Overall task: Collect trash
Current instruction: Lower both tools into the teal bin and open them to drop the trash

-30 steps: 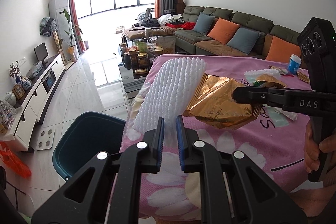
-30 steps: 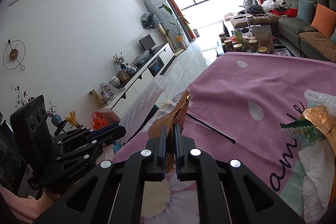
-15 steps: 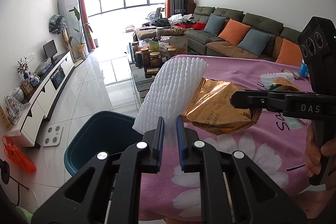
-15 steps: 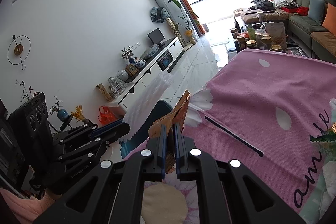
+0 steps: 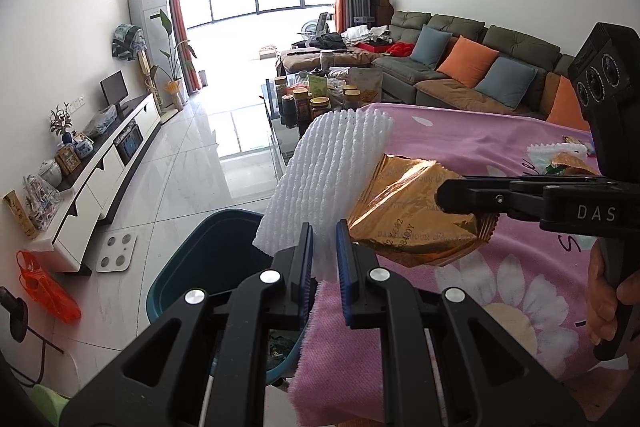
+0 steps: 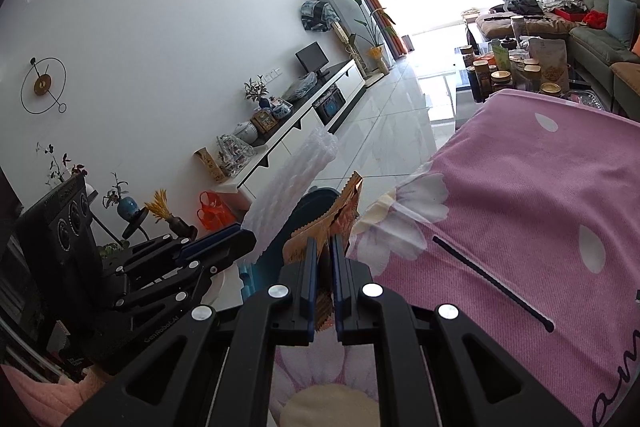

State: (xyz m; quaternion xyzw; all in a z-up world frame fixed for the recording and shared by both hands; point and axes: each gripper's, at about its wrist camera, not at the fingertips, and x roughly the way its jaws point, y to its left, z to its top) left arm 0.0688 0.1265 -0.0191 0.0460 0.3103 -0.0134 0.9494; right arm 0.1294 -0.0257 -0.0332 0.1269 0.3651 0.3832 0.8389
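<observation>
From where I stood, the dark teal bin point(image 5: 208, 267) sat on the tiled floor, hard against the edge of the table with the pink flowered cloth point(image 5: 500, 147), and both pieces of rubbish were in the air close to it.

Nearest the bin, the left gripper point(image 5: 322, 247) was clamped on the lower edge of a white foam net sleeve point(image 5: 328, 171), its blue pads point(image 5: 306, 251) pressed into the foam and the rest of the sleeve standing up beyond the fingertips, above the bin's table-side rim.

Right of the bin, over the cloth, the right gripper point(image 6: 325, 267) pinched a gold foil snack wrapper point(image 5: 412, 211), jaws nearly shut on its crimped edge, the crumpled bag sticking out past the tips. More scraps point(image 5: 560, 159) lay on the cloth further right of the bin.

This looked to me like the carrying step, with the drop yet to come. I judged that the next move called for bringing each piece squarely over the bin's mouth, then letting the jaws part; the wrapper had further to go than the foam.
</observation>
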